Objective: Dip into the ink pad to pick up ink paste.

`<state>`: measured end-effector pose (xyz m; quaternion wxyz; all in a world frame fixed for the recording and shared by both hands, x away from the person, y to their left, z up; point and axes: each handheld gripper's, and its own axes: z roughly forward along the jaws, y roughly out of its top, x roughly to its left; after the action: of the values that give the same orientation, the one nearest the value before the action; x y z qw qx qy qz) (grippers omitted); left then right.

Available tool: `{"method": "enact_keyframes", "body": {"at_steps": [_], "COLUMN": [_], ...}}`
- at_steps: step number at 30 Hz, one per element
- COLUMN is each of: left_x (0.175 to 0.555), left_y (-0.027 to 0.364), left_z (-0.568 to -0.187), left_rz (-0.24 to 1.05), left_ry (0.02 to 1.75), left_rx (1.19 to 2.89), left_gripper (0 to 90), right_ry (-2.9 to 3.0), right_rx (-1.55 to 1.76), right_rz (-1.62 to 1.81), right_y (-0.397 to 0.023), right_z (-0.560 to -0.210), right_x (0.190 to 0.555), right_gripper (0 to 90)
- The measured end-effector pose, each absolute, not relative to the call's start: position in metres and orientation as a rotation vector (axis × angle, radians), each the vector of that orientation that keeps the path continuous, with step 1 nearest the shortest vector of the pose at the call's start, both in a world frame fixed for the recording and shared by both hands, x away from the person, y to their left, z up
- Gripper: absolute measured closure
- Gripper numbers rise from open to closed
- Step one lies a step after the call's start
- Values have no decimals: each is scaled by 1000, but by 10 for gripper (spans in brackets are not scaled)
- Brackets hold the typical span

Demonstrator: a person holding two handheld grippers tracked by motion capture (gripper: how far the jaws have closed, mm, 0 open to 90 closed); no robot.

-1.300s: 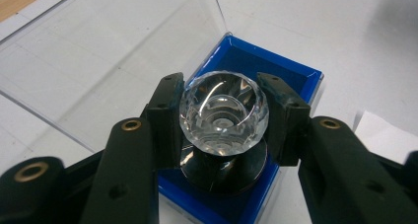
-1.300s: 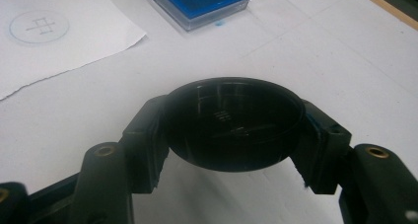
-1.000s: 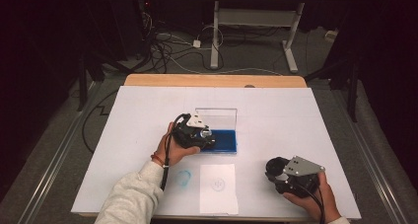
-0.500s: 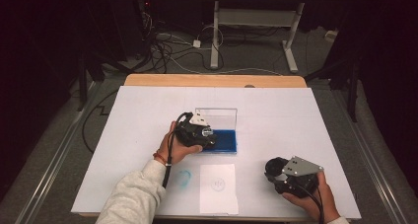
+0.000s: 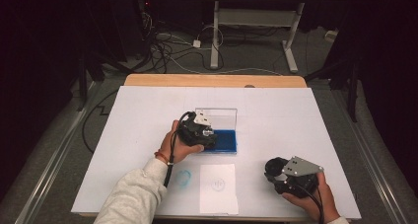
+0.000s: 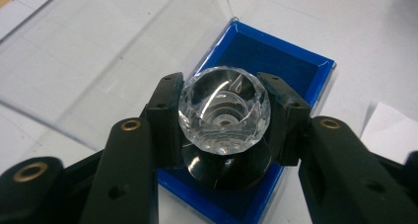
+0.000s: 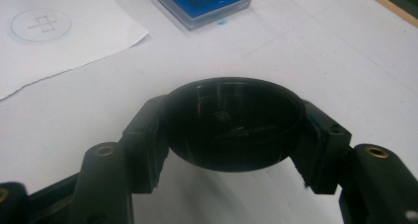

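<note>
Meanwhile, left tongs (image 6: 224,120) grip a faceted crystal ball (image 6: 224,110) over the blue case (image 6: 276,61), right tongs (image 7: 231,130) clamp a black round disc (image 7: 231,123).

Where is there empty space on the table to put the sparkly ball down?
The white table is bare along its left side, across the far strip behind the blue box, and at the right beyond the box. It is crowded in the near middle: the left gripper holds the crystal ball over the box, with the paper and right gripper nearby.

blue box (image 6: 266,61) base hidden behind crystal (image 6: 224,108)
</note>
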<state>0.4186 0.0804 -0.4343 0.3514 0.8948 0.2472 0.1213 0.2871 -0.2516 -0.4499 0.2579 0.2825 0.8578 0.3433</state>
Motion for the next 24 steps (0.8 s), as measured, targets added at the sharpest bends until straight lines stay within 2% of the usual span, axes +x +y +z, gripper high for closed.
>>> {"method": "enact_keyframes", "body": {"at_steps": [12,18,24], "left_x": [417,415,415], "left_y": [89,75,80], "left_z": [-433,-433,-433], "left_rz": [301,366,340], "left_ry": [635,614,628], "left_rx": [2322,2356,2352], "left_gripper": [544,545,545], "right_ry": [2323,2320,2326], "right_rx": [773,766,756], "right_rz": [925,925,921], "right_y": [-254,-253,-253], "right_z": [-450,-449,-450], "right_x": [286,286,286], "right_gripper": [382,382,382]}}
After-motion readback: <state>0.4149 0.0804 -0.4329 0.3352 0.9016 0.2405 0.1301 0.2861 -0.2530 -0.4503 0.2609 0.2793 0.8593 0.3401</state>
